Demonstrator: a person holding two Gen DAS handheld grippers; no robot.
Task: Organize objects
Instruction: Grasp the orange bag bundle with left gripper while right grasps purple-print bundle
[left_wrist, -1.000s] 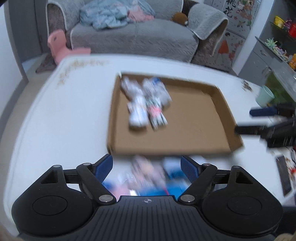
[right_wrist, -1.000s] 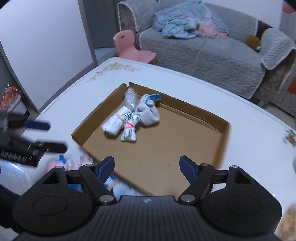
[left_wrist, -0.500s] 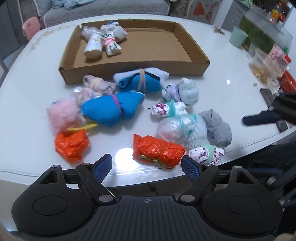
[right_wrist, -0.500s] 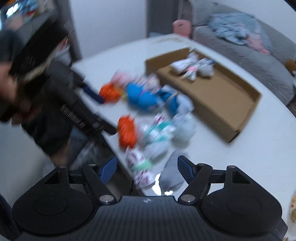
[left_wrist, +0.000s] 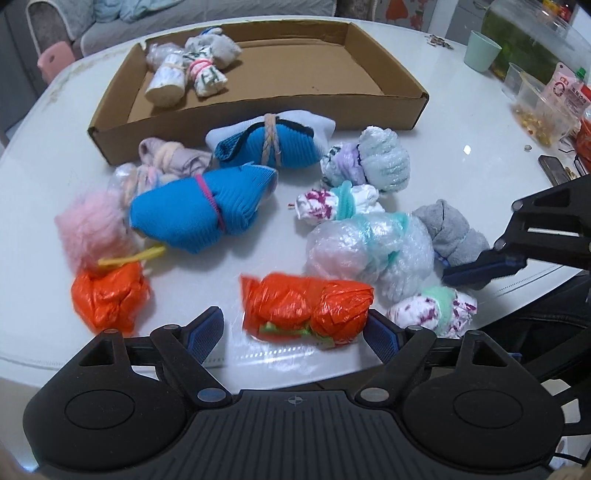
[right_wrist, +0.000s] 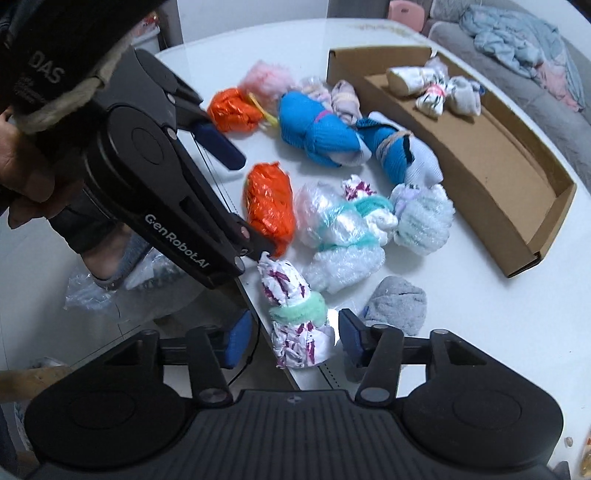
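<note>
Left tool (left_wrist: 293, 328) spread around orange bundle (left_wrist: 306, 308) — right tool (right_wrist: 291, 339) spread around patterned bundle (right_wrist: 295, 317).

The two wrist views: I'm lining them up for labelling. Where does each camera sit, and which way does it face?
Left wrist: behind the left gripper, facing the long orange bundle and cardboard tray.
Right wrist: behind the right gripper, facing the purple-print bundle; the person's left hand shows.
Shared: tray, bundles, each other's gripper.

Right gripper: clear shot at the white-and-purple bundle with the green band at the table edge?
Probably yes. The right gripper is open with the white-and-purple bundle lying between its fingers, nothing in front. The left gripper is close beside it, over the orange bundle.
</note>
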